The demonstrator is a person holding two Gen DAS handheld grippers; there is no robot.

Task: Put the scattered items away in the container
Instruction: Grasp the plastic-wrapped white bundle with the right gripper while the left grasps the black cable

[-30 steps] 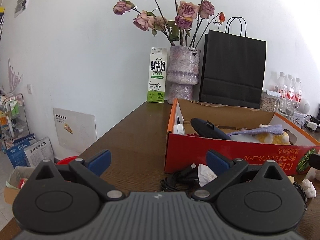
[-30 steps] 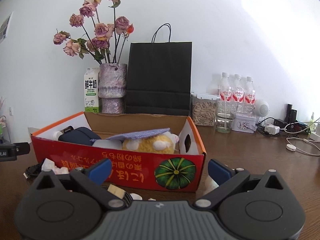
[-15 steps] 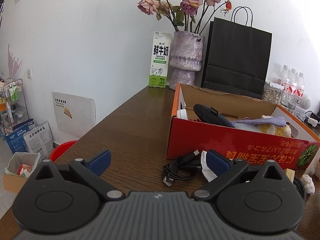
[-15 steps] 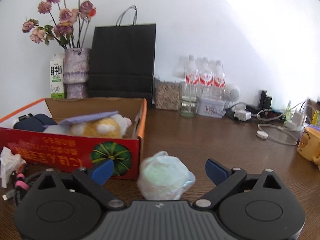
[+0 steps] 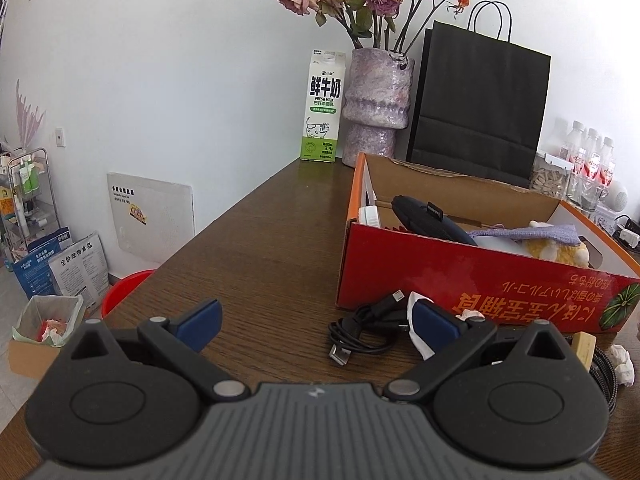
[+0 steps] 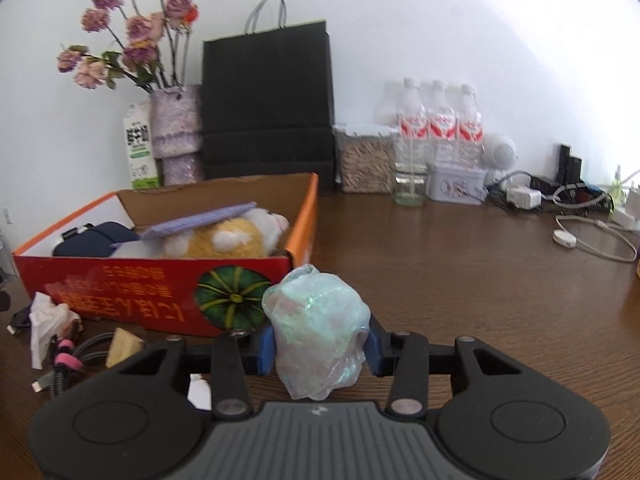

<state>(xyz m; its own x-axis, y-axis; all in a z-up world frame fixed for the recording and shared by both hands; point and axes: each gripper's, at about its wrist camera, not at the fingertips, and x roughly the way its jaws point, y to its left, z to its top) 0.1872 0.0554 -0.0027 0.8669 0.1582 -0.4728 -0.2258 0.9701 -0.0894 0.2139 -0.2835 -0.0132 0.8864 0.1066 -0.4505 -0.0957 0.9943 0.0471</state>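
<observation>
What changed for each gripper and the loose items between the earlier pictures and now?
The right gripper swung rightward past the red box and is closing on a crumpled iridescent plastic wrapper, pads pressing its sides. The left gripper stayed open over the black USB cable; box contents unchanged.

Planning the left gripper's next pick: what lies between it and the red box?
In the left wrist view, a coiled black cable and a crumpled white tissue lie on the table between the open left gripper and the red box.
</observation>
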